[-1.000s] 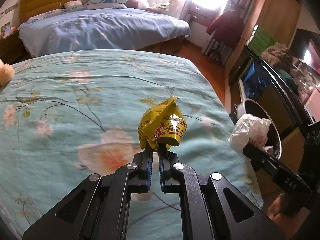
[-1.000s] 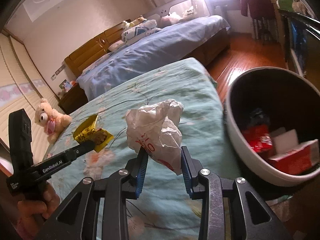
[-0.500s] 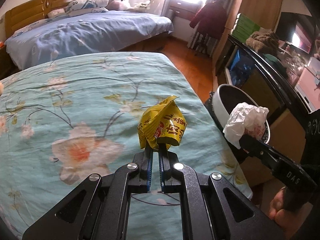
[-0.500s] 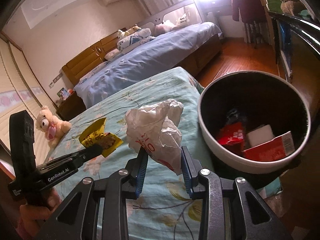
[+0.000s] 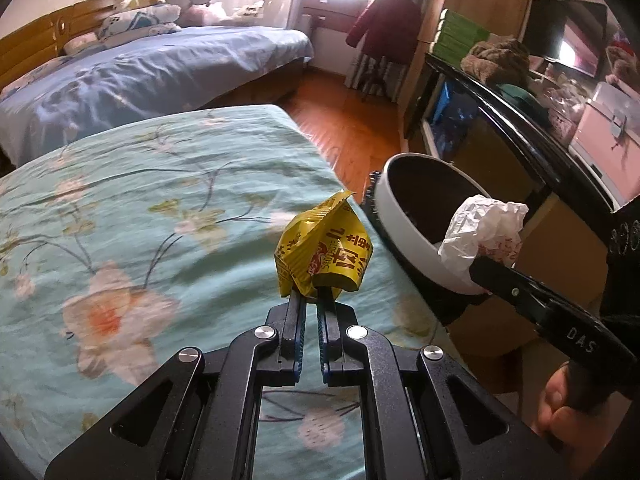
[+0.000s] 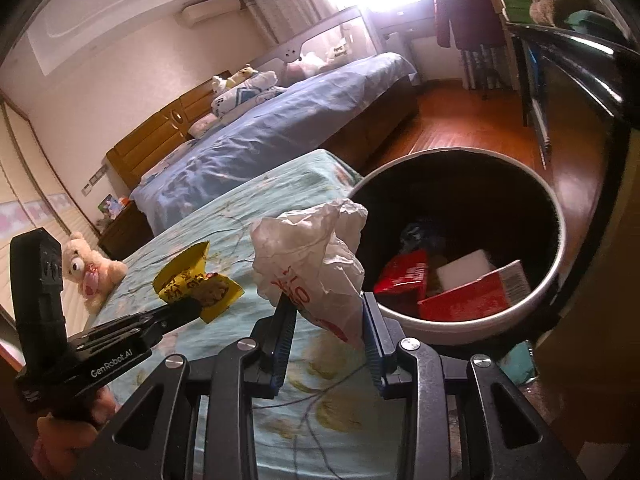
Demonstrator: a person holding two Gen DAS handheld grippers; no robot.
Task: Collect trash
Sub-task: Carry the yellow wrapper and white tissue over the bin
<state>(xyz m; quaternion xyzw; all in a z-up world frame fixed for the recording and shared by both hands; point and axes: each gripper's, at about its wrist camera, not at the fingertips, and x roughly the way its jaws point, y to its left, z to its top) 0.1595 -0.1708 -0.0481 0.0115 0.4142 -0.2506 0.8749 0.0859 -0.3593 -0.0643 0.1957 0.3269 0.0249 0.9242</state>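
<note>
Trash bin [image 6: 472, 322] now fills right of frame, closer than before. Left gripper [image 5: 311, 300] is pinched on yellow snack wrapper [image 5: 324, 250]; right gripper [image 6: 326, 322] is clamped on crumpled white bag [image 6: 312, 256]. Drop-off is judged imminent.

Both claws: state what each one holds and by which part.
Left claw pinches the yellow snack wrapper by its lower edge. Right claw clamps the crumpled white plastic bag by its lower end.

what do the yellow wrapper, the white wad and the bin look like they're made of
Yellow wrapper: glossy printed plastic film, probably; shiny creases. White wad: thin crumpled plastic or waxed paper; fine wrinkles, red print, hard to tell which. Bin: smooth white outside, dark inside, likely plastic.
</note>
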